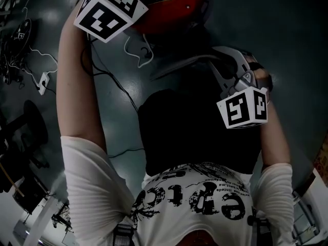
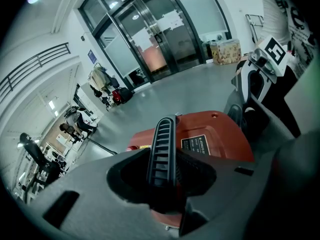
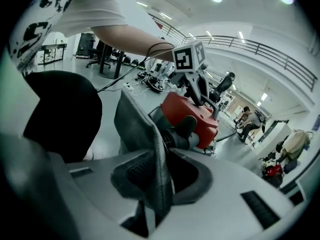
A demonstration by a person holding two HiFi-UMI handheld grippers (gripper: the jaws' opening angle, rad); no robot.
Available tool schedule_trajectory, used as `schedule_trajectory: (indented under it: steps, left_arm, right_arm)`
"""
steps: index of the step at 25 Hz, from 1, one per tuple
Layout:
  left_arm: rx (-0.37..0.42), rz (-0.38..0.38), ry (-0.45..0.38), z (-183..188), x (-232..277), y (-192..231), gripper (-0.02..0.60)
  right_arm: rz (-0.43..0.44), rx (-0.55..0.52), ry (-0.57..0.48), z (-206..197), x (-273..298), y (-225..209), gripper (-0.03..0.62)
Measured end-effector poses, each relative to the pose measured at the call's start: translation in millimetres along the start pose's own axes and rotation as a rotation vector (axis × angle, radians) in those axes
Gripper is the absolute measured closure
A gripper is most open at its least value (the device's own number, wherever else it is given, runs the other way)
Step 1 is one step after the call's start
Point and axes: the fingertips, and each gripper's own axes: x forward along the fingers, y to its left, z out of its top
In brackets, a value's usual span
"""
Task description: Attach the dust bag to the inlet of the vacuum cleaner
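Right gripper [image 3: 157, 184] clamped on grey fabric dust bag [image 3: 137, 124] edge
Bag hangs just beside black inlet [image 3: 182, 131] of red vacuum cleaner [image 3: 192, 115] on grey floor [image 2: 190, 94]; left gripper [image 2: 162, 156] grips its black ribbed handle [image 2: 164, 131]

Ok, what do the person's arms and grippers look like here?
Both the left gripper and right gripper have pale grey plastic bodies with dark textured pads; each carries a white cube with black square markers. Sleeves are short and white.

vacuum [image 2: 220, 129] red | handle [image 2: 162, 149] black, ribbed | label [image 2: 202, 144] black | bag [image 3: 132, 124] grey | cubes [image 1: 110, 9] black-white squares | shirt [image 1: 200, 196] white, black print | floor [image 2: 190, 94] grey
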Motion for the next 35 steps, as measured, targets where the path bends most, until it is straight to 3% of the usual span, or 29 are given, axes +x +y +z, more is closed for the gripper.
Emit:
schedule_trajectory:
  steps: [5, 23, 27, 31, 35]
  left_arm:
    - [-0.006, -0.011, -0.008, 1, -1, -1, 0.451]
    - [-0.012, -0.010, -0.025, 0, 1, -1, 0.451]
    - [-0.011, -0.011, -0.029, 0, 2, 0, 0.451]
    - [-0.010, -0.022, -0.030, 1, 0, -1, 0.449]
    - [0.009, 0.034, -0.050, 3, -2, 0, 0.449]
  right_arm:
    - [0.010, 0.005, 0.008, 2, 1, -4, 0.530]
    - [-0.129, 0.136, -0.005, -2, 13, -23, 0.510]
    - [-0.110, 0.157, -0.004, -4, 15, -25, 0.503]
    - [-0.037, 0.154, 0.014, -3, 14, -21, 0.504]
    - [0.012, 0.148, 0.016, -2, 9, -16, 0.505]
